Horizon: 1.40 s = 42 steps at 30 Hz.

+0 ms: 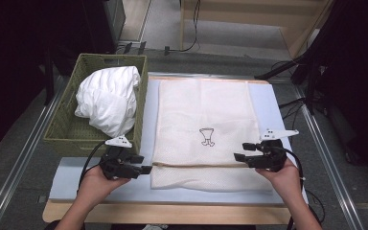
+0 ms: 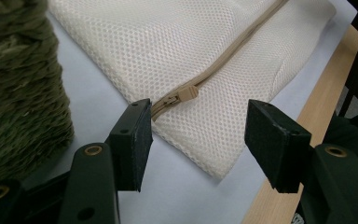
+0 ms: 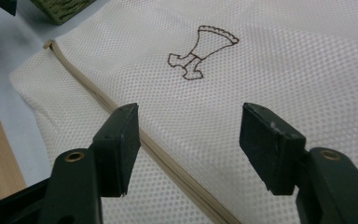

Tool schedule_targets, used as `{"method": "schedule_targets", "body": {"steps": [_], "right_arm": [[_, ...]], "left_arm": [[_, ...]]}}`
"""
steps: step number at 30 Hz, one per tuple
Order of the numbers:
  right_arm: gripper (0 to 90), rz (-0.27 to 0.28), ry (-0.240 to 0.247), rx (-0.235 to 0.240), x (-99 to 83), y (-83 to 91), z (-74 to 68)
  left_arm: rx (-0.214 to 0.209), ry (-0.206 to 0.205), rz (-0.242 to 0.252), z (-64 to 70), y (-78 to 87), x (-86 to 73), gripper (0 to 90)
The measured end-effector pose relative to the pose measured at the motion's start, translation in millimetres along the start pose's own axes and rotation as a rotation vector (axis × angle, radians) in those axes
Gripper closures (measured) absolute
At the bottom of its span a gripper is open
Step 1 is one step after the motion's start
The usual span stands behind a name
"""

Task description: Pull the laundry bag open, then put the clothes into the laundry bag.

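Lying flat on the pale mat (image 1: 76, 179), a cream mesh bag (image 1: 203, 115) has its zipper (image 2: 228, 53) running across the near end. The left gripper (image 1: 143, 168) hangs wide open beside the zipper pull (image 2: 186, 93); the right gripper (image 1: 239, 152), jaws equally spread, hovers over the bag's opposite edge. A green basket (image 1: 62, 129) holds white cloth (image 1: 109, 98) at left.

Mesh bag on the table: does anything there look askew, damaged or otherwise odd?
Nothing stands out. The mesh bag lies flat and square on the pale mat, its zipper closed with the pull at the end. The white cloth sits bundled in the green basket. Both claws are open, holding nothing.
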State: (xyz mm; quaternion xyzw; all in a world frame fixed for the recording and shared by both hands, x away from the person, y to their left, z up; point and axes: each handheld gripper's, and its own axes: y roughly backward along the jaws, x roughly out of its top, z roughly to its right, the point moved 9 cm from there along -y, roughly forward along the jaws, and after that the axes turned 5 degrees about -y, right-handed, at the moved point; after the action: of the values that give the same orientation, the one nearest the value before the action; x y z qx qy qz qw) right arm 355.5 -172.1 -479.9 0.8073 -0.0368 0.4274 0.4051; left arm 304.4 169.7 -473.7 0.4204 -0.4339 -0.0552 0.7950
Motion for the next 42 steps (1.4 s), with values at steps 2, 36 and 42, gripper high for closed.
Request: {"method": "schedule_targets", "body": {"steps": [2, 36, 42], "right_arm": [[38.6, -0.014, 0.006, -0.003, 1.0, -4.6, -3.4], [43.0, -0.04, 0.044, 0.007, 10.1, -58.1, -46.2], [44.2, -0.06, 0.044, 0.005, 6.9, -69.5, -49.1]], "left_arm": [[0.001, 0.003, 0.0, -0.1, 0.7, -0.7, 42.0], [0.007, -0.018, -0.019, -0.3, -0.5, -4.5, 40.8], [-0.001, -0.026, -0.025, 0.6, -2.8, -3.0, 40.8]]}}
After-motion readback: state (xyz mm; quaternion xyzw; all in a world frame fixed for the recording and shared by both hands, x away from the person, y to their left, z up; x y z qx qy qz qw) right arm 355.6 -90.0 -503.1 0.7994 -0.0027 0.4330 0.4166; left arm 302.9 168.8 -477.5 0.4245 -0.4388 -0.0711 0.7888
